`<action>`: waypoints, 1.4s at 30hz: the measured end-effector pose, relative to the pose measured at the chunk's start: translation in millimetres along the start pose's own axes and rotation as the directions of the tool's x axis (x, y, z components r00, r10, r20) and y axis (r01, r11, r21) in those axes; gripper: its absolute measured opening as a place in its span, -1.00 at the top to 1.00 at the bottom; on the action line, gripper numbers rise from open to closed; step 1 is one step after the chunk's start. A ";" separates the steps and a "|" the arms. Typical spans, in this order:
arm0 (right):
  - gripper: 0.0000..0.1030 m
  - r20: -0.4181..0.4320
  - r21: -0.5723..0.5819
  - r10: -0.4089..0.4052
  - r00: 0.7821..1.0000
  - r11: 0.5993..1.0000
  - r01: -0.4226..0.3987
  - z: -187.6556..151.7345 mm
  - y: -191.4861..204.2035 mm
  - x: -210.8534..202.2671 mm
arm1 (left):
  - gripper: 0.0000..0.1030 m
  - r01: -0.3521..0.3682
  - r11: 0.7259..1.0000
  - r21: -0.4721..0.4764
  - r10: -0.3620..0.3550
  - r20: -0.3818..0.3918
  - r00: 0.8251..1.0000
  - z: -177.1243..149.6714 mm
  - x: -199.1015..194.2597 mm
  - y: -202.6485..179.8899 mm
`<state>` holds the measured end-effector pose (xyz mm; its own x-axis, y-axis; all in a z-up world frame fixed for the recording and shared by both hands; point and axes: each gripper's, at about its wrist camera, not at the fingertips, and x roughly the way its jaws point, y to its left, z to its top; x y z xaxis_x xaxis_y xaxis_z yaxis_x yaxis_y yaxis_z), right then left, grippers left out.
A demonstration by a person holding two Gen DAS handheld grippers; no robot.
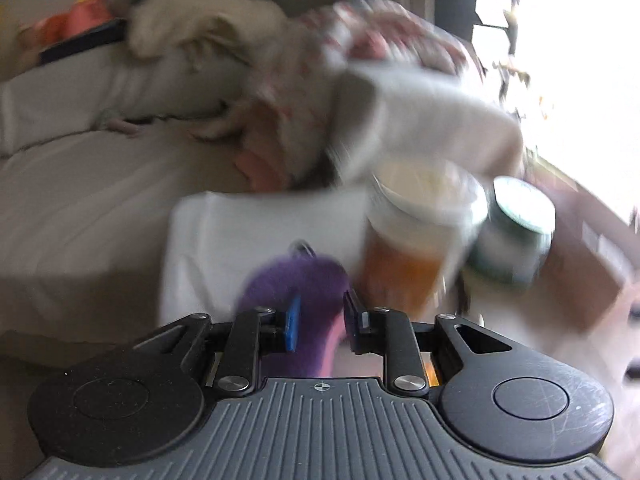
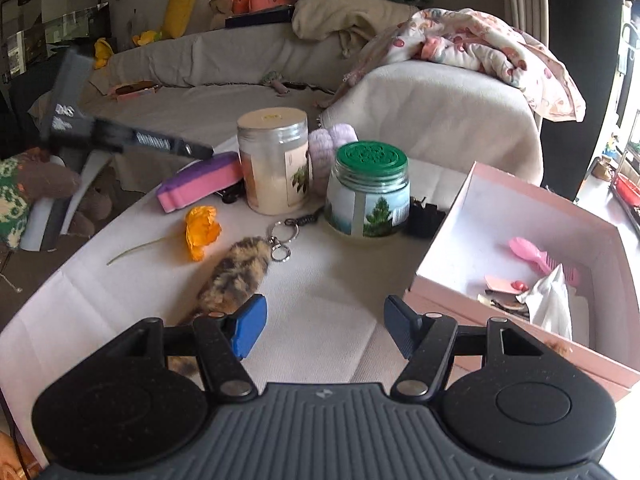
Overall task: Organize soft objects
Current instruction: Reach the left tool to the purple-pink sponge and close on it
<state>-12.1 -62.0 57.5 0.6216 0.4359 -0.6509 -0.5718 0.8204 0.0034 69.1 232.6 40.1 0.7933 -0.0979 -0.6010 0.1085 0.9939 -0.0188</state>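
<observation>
At far left, left tool (image 1: 322, 318) angled down over the purple-and-pink sponge (image 2: 200, 180), jaws parted only narrowly, with the sponge just beyond the pads and wider than the gap; no clear squeeze on it through the blur, so read as not gripping, the sponge lying tilted on the bench (image 2: 320, 300) against the cream-lidded jar (image 2: 274, 160). Probably lined up that way to take the sponge by its thin edge, not across its broad face. Next along, an orange fabric flower (image 2: 202, 230) flat on the white cover, stem trailing leftward, then a mottled furry keychain (image 2: 236, 276) with its rings toward the jars, its lower end just beside the left pad of the right tool (image 2: 324, 328). Wide open and empty, hanging low over bare bench between keychain and box, likely spread to straddle the fluffy tail. Behind the jars, a lilac knitted piece (image 2: 332, 140), half hidden. Beside it, a green-lidded jar (image 2: 368, 196), upright, hard, and no part of the sorting. At far right, a pink box (image 2: 480, 248), open-topped and near at hand, holding a pink comb and small bits, seemingly the place for the soft pieces, none of them inside yet.
</observation>
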 end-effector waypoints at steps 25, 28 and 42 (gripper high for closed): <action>-0.28 -0.006 -0.060 0.080 0.997 0.995 -0.081 -31.9 18.6 39.0 | -0.09 0.085 0.981 -0.171 -0.081 0.033 0.996 -4.9 4.5 50.8; -0.30 -0.003 -0.060 0.080 0.997 0.995 -0.080 -32.6 19.3 38.5 | -0.13 0.034 0.998 -0.057 -0.033 0.014 0.999 -4.1 7.0 32.3; -0.33 -0.002 -0.060 0.079 0.997 0.995 -0.079 -33.1 20.1 38.7 | -0.51 -0.059 0.997 -0.044 0.060 0.020 0.998 -4.3 13.8 27.5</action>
<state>-17.2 -40.9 7.2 0.5732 0.4989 -0.6500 -0.6502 0.7597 0.0098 80.5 258.8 27.9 0.8101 -0.0390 -0.5850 0.0348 0.9992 -0.0183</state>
